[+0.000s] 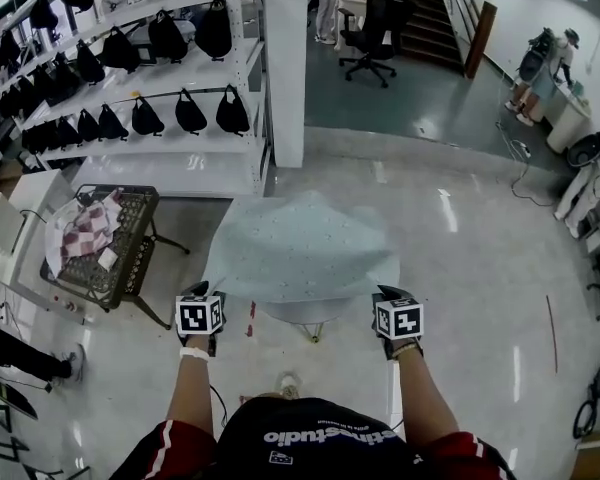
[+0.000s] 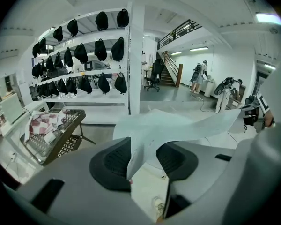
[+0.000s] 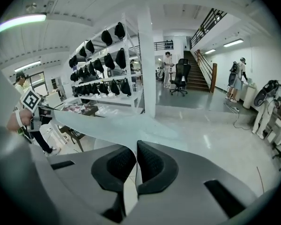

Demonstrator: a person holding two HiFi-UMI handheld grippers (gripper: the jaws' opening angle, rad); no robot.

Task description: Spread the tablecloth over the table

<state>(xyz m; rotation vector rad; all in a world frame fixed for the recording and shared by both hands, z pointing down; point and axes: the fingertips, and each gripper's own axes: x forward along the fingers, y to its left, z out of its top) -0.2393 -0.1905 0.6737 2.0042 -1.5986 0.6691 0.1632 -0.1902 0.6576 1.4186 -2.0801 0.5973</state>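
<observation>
Table (image 1: 305, 314) mostly hidden under tablecloth (image 1: 300, 248); person's torso (image 1: 320, 448) cut off at bottom edge.

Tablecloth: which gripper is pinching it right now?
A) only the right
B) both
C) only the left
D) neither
A: the right gripper is clamped on the edge of the tablecloth, while the left gripper has its jaws apart, with the cloth loose between them.

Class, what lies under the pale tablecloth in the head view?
Under the tablecloth, only the near edge of a white table and a small part of its base show. The tabletop is covered, so whether anything rests on it cannot be seen.
</observation>
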